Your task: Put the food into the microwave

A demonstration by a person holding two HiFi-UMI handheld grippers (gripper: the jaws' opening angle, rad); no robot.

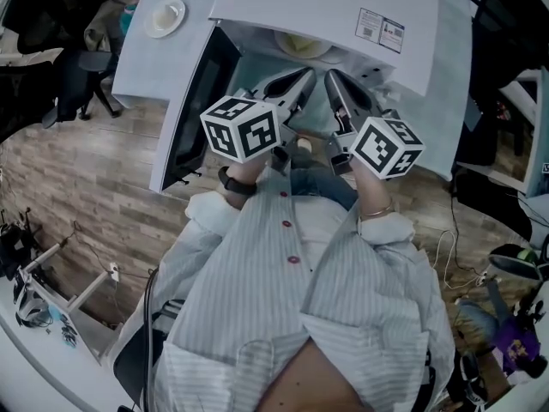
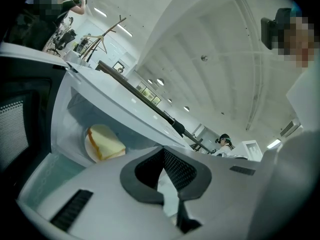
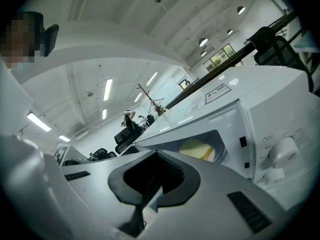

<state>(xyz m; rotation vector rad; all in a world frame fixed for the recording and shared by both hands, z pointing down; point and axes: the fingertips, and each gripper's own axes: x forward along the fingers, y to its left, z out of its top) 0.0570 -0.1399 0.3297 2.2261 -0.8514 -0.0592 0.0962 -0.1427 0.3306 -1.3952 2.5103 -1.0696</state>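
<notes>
One microwave [image 1: 343, 7], door [image 1: 193, 110] open, contains one plate [image 2: 89, 145] with one bread slice [image 2: 106, 142]. Left gripper [image 1: 302, 82] and right gripper [image 1: 334, 84]: jaws closed, empty.

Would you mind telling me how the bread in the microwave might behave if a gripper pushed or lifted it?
The bread looks thick and soft, so a pinch would probably squash it. It seems light, so a push would likely slide it across the smooth plate. Lying flat, it should not roll.
</notes>
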